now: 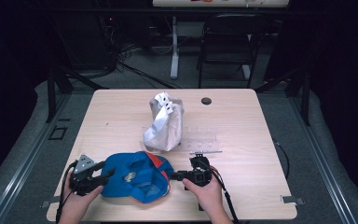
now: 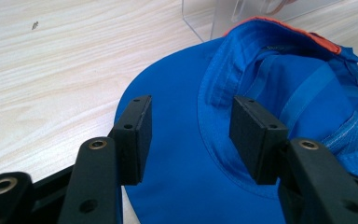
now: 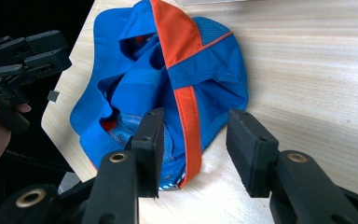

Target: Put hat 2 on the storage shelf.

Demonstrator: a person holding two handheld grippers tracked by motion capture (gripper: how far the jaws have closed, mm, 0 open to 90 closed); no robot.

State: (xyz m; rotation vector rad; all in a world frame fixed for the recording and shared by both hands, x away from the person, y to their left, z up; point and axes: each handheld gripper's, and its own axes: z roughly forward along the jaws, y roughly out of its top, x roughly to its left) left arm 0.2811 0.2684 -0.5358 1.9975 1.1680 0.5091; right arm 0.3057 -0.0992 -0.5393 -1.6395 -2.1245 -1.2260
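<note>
Wooden table (image 1: 121,116); blue cap (image 1: 137,179) between grippers.

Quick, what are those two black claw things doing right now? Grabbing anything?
Left gripper: open, jaws apart over the brim of the blue cap, gripping nothing.
Right gripper: open, jaws either side of the cap's orange-trimmed back edge, not clamped.

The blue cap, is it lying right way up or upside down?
Upside down: the blue cap shows its inner lining and sweatband facing up, crown crumpled on the table.

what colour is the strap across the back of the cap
Orange, set against the blue cap; the strap shows best in the right gripper view.
</note>
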